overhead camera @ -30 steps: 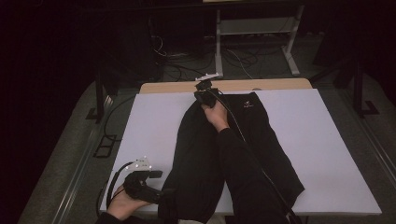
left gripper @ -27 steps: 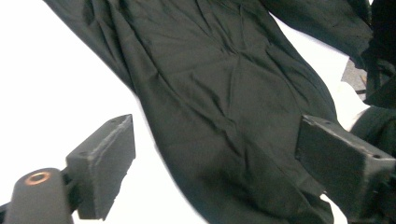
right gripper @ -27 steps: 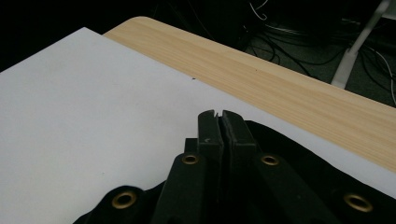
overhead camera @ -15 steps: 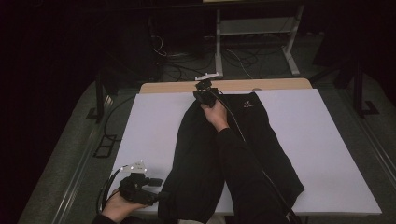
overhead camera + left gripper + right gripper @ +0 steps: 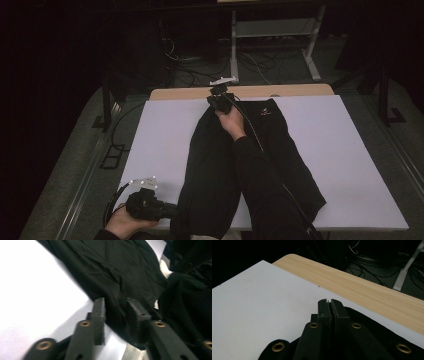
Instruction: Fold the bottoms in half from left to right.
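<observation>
A black garment (image 5: 215, 165) lies lengthwise on the white table cover (image 5: 340, 150), with a small logo (image 5: 265, 113) near its far end. My right gripper (image 5: 216, 98) sits at that far end. Its jaws (image 5: 329, 303) are pressed together with black cloth (image 5: 372, 322) bunched at their base. My left gripper (image 5: 172, 212) lies at the near left, pointing at the garment's near hem. Its jaws (image 5: 116, 306) have just been closing and still stand apart, with the dark fabric's edge (image 5: 120, 267) between the pads. A black sleeve (image 5: 265, 190) covers the garment's middle.
A wooden table edge (image 5: 190, 93) shows beyond the white cover, also in the right gripper view (image 5: 367, 282). Behind the table, cables (image 5: 200, 75) and a metal frame leg (image 5: 310, 50) stand on the dark floor. Bare cover spreads left and right of the garment.
My left gripper has slid a little toward the near edge and in against the garment's hem. The right hand and the garment have kept still.
</observation>
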The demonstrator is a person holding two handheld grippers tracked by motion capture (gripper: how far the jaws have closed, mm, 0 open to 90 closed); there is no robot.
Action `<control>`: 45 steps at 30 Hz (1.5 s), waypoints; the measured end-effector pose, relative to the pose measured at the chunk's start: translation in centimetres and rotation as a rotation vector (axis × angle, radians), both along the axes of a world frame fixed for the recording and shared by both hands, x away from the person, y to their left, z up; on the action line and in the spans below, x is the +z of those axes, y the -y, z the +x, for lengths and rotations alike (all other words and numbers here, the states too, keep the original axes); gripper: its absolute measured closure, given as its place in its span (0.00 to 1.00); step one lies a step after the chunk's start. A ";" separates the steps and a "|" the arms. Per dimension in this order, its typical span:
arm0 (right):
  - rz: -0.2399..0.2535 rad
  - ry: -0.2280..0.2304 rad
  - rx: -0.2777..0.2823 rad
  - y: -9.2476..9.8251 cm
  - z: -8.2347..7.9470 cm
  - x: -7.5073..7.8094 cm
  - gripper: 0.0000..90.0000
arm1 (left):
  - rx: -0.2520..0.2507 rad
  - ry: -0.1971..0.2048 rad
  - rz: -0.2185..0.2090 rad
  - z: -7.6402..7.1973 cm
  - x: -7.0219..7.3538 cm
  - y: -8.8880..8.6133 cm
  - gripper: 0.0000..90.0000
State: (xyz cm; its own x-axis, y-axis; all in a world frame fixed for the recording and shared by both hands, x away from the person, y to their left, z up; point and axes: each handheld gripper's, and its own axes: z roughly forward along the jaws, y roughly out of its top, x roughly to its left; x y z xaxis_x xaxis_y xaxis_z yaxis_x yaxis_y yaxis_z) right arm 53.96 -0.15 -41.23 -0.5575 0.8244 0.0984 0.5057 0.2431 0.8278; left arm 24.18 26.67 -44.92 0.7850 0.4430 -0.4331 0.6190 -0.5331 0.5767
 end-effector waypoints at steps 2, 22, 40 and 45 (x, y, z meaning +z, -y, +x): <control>0.001 0.000 0.001 0.0 0.0 0.0 0.95 | -0.010 0.009 0.018 -0.1 0.0 0.2 0.92; -0.015 -0.023 0.008 1.8 0.6 0.7 0.95 | -0.079 0.095 -0.051 0.0 2.3 2.4 0.99; -0.049 -0.062 0.032 5.8 1.7 2.1 0.95 | -0.239 0.088 -0.195 0.1 4.4 8.6 0.99; -0.029 -0.061 0.023 7.6 2.2 2.7 0.95 | -0.270 0.084 -0.217 0.6 4.7 10.7 0.99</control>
